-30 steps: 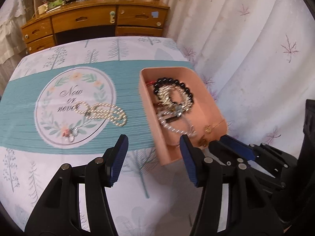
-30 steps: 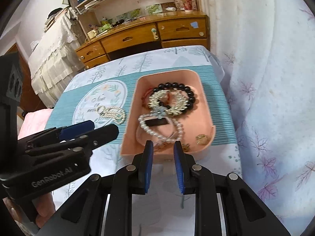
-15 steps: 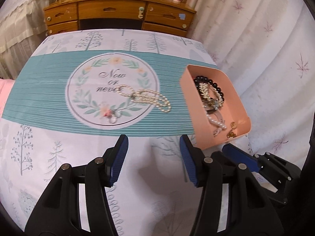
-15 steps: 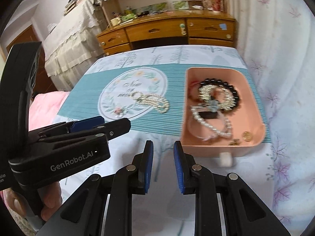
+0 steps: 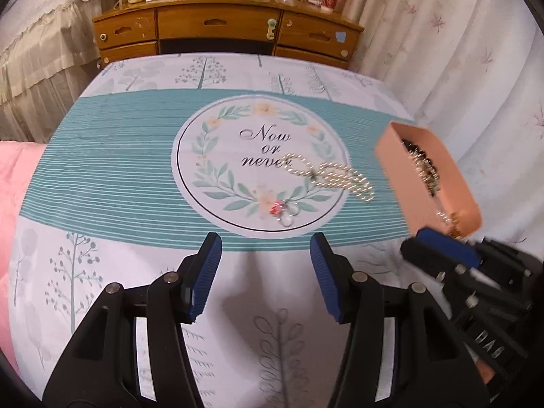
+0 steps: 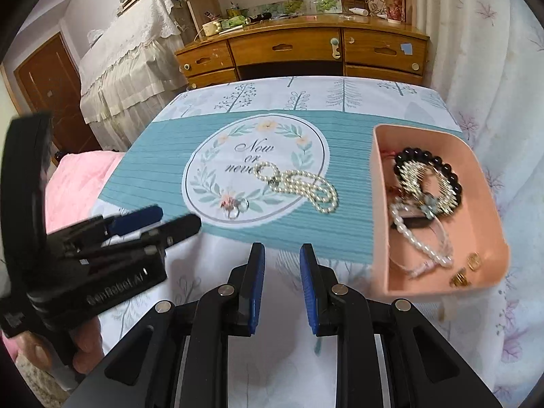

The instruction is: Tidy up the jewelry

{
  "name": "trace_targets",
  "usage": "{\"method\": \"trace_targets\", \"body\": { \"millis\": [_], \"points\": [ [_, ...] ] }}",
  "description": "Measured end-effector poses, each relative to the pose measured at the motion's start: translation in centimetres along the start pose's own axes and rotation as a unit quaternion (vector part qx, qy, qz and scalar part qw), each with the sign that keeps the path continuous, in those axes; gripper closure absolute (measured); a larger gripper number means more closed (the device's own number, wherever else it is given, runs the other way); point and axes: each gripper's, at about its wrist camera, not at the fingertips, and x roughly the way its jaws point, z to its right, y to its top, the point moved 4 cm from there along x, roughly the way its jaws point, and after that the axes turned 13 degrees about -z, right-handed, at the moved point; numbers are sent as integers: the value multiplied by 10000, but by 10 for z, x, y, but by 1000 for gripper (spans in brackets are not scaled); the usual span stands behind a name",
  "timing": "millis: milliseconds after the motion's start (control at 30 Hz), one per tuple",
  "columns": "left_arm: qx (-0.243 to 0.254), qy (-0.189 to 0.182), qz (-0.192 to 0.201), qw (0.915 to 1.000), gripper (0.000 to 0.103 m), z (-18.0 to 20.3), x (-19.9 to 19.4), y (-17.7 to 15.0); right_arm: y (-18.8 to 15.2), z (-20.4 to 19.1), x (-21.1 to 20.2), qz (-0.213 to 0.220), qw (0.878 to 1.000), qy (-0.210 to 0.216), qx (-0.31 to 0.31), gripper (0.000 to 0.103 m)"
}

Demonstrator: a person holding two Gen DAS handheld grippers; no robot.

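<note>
A pearl necklace (image 5: 331, 176) lies in loops on the round "Now or never" print of the tablecloth; it also shows in the right wrist view (image 6: 299, 187). A small ring with a pink stone (image 5: 284, 212) lies just in front of it, also in the right wrist view (image 6: 236, 205). A pink tray (image 6: 380, 238) at the table's right edge holds a black bead bracelet (image 6: 452, 176), a pearl bracelet (image 6: 413, 234), a gold comb and small gold pieces. My left gripper (image 5: 265, 272) is open and empty, short of the ring. My right gripper (image 6: 282, 282) is narrowly open and empty, left of the tray's near corner (image 5: 445, 217).
The table (image 5: 119, 204) wears a white and teal cloth. A wooden desk with drawers (image 6: 299, 51) stands behind it. White curtains (image 5: 459, 51) hang close on the right. A pink blanket (image 6: 74, 183) lies at the left.
Both grippers have swung left and drawn back from the tray. The ring and necklace now sit ahead of the left gripper. Nothing was picked up.
</note>
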Motion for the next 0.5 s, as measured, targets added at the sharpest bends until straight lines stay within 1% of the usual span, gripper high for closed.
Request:
{"method": "trace_targets", "body": {
  "millis": [133, 233, 333, 500],
  "points": [
    [137, 62, -69, 9999, 52, -2, 19, 5, 17, 0, 18, -7, 10000, 59, 58, 82],
    [228, 108, -120, 9996, 59, -3, 32, 10, 25, 4, 31, -65, 9999, 76, 98, 82],
    [218, 67, -172, 9996, 64, -6, 41, 14, 28, 6, 43, -122, 9998, 100, 107, 82],
    [284, -40, -145, 9995, 65, -5, 46, 22, 29, 8, 56, -185, 9997, 143, 110, 82]
  ]
}}
